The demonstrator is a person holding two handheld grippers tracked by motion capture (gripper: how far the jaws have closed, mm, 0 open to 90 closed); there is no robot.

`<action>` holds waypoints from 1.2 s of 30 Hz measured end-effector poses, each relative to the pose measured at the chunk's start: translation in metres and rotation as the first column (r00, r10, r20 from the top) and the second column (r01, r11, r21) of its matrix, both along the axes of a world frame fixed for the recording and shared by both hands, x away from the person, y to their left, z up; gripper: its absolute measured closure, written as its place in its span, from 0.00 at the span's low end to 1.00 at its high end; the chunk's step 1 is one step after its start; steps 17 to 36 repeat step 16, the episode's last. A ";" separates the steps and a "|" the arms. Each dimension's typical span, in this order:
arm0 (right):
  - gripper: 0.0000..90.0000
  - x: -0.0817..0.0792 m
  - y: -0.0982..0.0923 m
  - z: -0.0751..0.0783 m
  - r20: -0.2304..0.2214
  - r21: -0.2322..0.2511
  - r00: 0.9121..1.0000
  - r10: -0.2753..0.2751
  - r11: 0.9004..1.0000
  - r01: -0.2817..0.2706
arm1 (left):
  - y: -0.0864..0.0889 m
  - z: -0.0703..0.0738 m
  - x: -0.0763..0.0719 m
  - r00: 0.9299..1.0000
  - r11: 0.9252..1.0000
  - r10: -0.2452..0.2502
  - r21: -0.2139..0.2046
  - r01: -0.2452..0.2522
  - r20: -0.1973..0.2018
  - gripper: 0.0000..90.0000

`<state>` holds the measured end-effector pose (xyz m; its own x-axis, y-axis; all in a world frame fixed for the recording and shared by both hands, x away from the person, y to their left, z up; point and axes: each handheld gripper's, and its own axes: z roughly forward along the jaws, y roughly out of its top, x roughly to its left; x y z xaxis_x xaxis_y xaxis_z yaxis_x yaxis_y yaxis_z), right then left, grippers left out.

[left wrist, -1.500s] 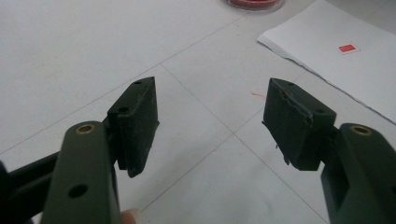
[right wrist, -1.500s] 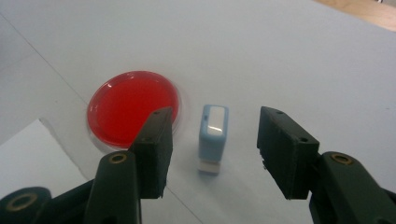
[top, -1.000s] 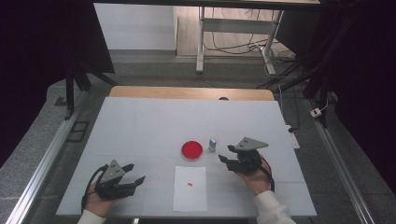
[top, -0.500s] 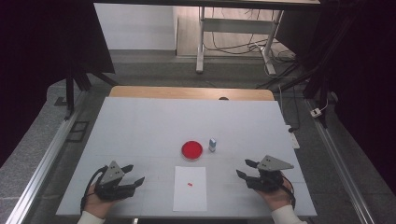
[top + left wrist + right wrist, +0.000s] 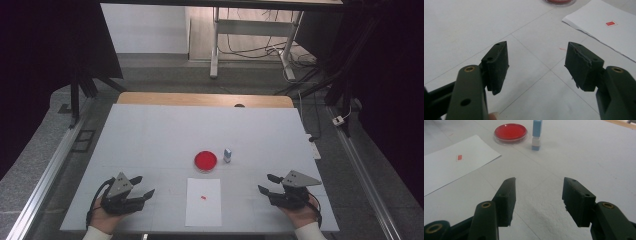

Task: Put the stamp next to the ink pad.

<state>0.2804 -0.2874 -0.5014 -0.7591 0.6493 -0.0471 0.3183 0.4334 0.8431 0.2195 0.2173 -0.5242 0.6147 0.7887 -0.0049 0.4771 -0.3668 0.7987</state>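
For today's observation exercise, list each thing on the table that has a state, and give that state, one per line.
Left gripper: open, nothing between its jaws, resting low at the table's near edge.
Right gripper: open, empty, apart from the stamp.
Red dish: flat on the table, uncovered as far as can be seen.
Stamp: upright beside the dish.
Sheet of paper: lying flat, one small red mark on it.

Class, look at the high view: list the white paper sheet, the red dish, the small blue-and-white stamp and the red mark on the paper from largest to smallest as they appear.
1. white paper sheet
2. red dish
3. blue-and-white stamp
4. red mark
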 end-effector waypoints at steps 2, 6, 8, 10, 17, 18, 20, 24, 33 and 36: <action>0.50 0.000 0.001 0.000 0.003 0.004 1.000 0.006 1.000 -0.006 | 0.000 0.000 0.000 1.000 1.000 -0.002 0.000 0.002 0.001 0.39; 0.50 0.000 0.001 0.000 0.004 0.001 1.000 0.005 1.000 -0.005 | 0.000 0.000 0.000 1.000 1.000 -0.003 -0.001 0.003 0.003 0.39; 0.50 0.000 0.001 0.000 0.004 0.002 1.000 0.006 1.000 -0.006 | 0.000 0.000 0.000 1.000 1.000 -0.003 -0.001 0.003 0.002 0.39; 0.50 0.000 0.001 0.000 0.004 0.007 1.000 0.008 1.000 -0.008 | 0.000 0.000 0.000 1.000 1.000 -0.003 -0.001 0.003 0.001 0.39; 0.50 0.000 0.001 0.000 0.005 -0.001 1.000 0.009 1.000 -0.009 | 0.000 -0.001 0.001 1.000 1.000 0.003 -0.001 -0.003 -0.005 0.36; 0.50 0.000 0.001 0.000 0.005 -0.001 1.000 0.009 1.000 -0.009 | 0.000 -0.001 0.001 1.000 1.000 0.003 -0.001 -0.003 -0.005 0.36; 0.50 0.000 0.001 0.000 0.005 -0.001 1.000 0.009 1.000 -0.009 | 0.000 -0.001 0.001 1.000 1.000 0.003 -0.001 -0.003 -0.005 0.36; 0.50 0.000 0.001 0.000 0.005 -0.001 1.000 0.009 1.000 -0.009 | 0.000 -0.001 0.001 1.000 1.000 0.003 -0.001 -0.003 -0.005 0.36; 0.50 0.000 0.001 0.000 0.005 -0.001 1.000 0.009 1.000 -0.009 | 0.000 -0.001 0.001 1.000 1.000 0.003 -0.001 -0.003 -0.005 0.36; 0.50 0.000 0.001 0.000 0.005 -0.001 1.000 0.009 1.000 -0.009 | 0.000 -0.001 0.001 1.000 1.000 0.003 -0.001 -0.003 -0.005 0.36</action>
